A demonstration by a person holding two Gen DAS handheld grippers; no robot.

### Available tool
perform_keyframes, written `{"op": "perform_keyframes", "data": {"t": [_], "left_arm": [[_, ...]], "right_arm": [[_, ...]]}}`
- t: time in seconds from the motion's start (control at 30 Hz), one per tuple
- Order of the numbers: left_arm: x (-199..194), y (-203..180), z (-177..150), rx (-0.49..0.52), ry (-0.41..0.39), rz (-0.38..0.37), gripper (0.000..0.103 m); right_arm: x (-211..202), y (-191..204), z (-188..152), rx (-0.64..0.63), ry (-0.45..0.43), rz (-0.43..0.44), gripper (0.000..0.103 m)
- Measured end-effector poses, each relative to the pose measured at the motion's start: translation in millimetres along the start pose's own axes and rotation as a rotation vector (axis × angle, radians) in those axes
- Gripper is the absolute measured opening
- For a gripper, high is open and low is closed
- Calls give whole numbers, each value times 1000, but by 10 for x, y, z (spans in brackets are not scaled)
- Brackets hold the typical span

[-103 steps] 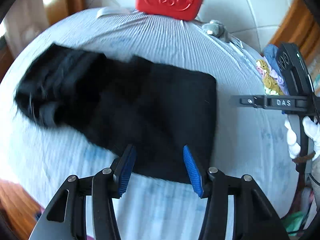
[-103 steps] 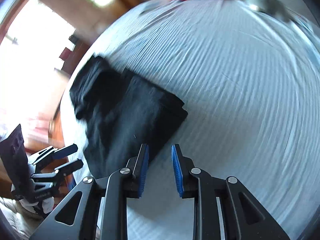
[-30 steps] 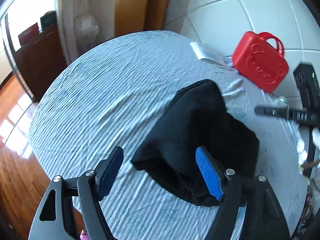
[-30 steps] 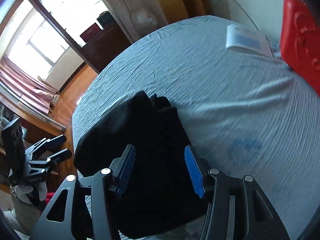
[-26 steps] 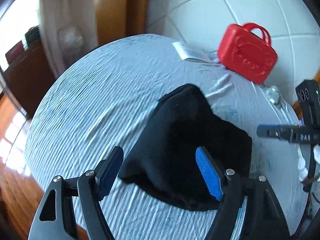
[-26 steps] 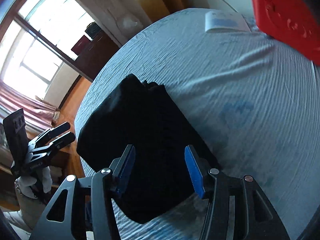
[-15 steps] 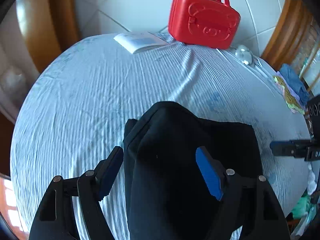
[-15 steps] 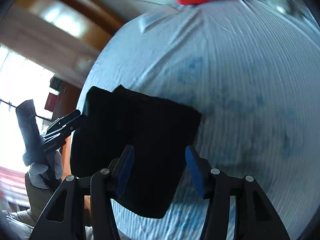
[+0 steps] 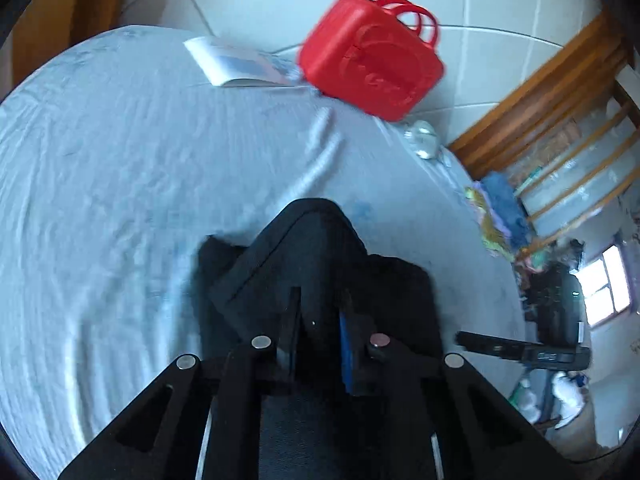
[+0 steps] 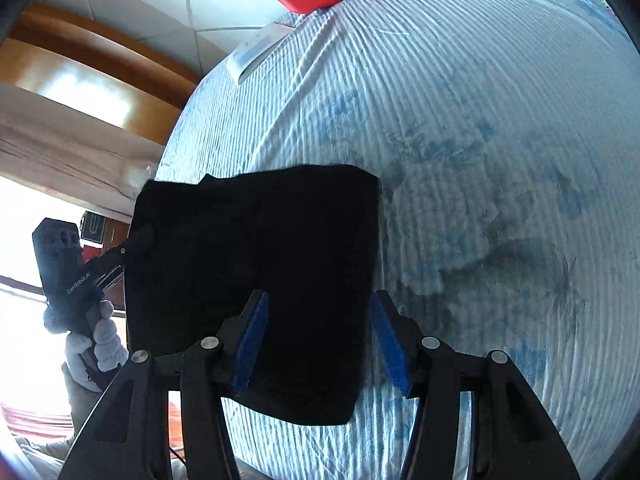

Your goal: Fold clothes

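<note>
Left tongs (image 9: 318,330) pinch black garment (image 10: 256,264), right tongs (image 10: 320,340) spread, on striped sheet (image 10: 460,120).

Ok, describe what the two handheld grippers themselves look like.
The left gripper and the right gripper share one build: matte black angular linkage arms with silver round pivot pins and ribbed blue pads. The left's black handle carries small white lettering, held in a white glove.

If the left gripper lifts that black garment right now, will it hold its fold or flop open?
Probably flop. The black garment is soft cloth, bunched into a raised fold in the left gripper, so free layers would likely sag. The right gripper is open, supporting nothing. It seems unlikely to slide on the wrinkled blue sheet.
</note>
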State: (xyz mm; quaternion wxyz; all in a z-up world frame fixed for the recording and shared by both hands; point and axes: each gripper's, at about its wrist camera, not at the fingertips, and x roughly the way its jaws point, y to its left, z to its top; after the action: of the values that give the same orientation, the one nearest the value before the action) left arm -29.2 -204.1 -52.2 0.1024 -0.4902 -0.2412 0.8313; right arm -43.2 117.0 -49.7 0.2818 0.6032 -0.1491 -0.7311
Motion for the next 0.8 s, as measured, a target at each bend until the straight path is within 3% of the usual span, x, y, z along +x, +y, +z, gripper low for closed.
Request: {"op": "perform_keyframes", "data": {"t": [0.07, 0.1, 0.3, 0.43, 0.47, 0.5, 0.53, 0.57, 0.63, 0.73, 0.8], "left_arm": [[-11, 116, -39, -28, 6, 37, 65], [-49, 98, -69, -21, 1, 51, 69], [-234, -182, -303, 75, 17, 180, 75], [-108, -339, -464, 140, 45, 193, 75], [-37, -363, -474, 143, 64, 178, 68], [40, -372, -484, 135, 87, 150, 59], [113, -375, -496, 122, 109, 114, 39], [147, -382, -497, 107, 113, 74, 34], [88, -421, -476, 74, 82, -44, 27], [-264, -537, -404, 24, -28, -319, 25], [-387, -413, -373, -60, -75, -448, 25]], "right_arm": [[27, 22, -7, -3, 6, 1, 53], [34, 32, -10, -3, 9, 0, 53], [129, 79, -16, -21, 34, 3, 54], [215, 123, -28, -42, 54, 2, 54], [220, 136, -39, -50, 58, -4, 54], [226, 149, -49, -57, 61, -10, 54], [225, 159, -61, -67, 65, -19, 54], [225, 158, -68, -70, 68, -25, 54], [216, 129, -84, -68, 74, -27, 54], [191, 60, -114, -53, 76, -31, 54], [188, 15, -125, -41, 78, -34, 57]]}}
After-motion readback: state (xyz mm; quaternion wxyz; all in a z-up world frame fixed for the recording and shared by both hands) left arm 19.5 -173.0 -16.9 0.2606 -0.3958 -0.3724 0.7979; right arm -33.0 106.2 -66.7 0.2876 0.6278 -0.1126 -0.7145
